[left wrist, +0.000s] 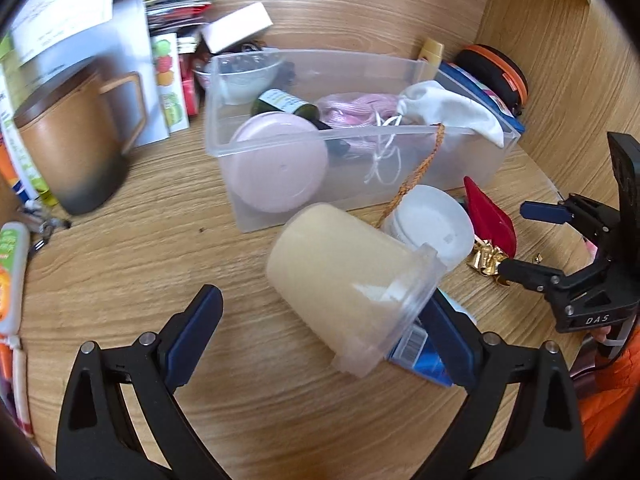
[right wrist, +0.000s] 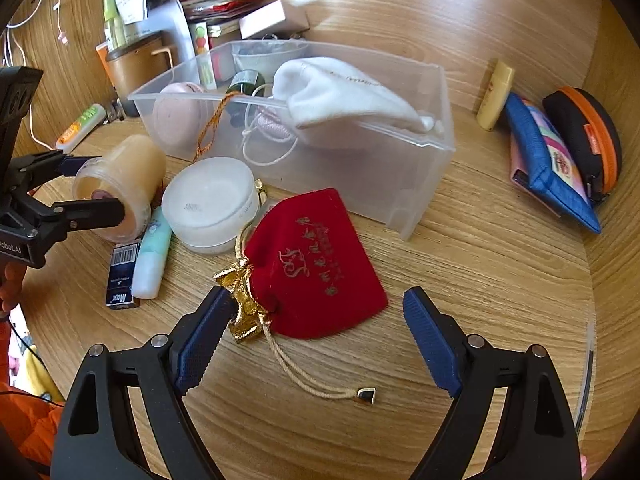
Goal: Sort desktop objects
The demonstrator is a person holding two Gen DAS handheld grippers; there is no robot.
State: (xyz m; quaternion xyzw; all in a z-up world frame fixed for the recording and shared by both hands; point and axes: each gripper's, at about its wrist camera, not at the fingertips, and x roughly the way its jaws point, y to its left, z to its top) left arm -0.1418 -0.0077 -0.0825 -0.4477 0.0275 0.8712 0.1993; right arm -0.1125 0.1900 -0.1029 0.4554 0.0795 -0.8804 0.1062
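Note:
A clear plastic bin (left wrist: 224, 148) (right wrist: 424, 168) on the wooden desk holds a pink round case (left wrist: 276, 168), a green bottle (left wrist: 284, 104), pink cord and a white pouch (right wrist: 344, 100). A beige cup (left wrist: 344, 276) (right wrist: 120, 184) lies tipped on its side before the bin. My left gripper (left wrist: 324, 320) (right wrist: 94, 184) is open with its fingers on either side of the cup. A red velvet pouch (right wrist: 320, 268) (left wrist: 488, 216) with gold trim lies flat. My right gripper (right wrist: 320, 312) (left wrist: 524, 240) is open just over the pouch's near edge.
A white round jar (right wrist: 212, 204) (left wrist: 432, 224), a mint tube (right wrist: 152, 256) and a dark blue box (right wrist: 120, 280) lie by the cup. A brown mug (left wrist: 72, 148), books and packets stand at the left. A yellow tube (right wrist: 496, 96), blue pouch (right wrist: 548, 160) and black-orange case (right wrist: 588, 136) lie right.

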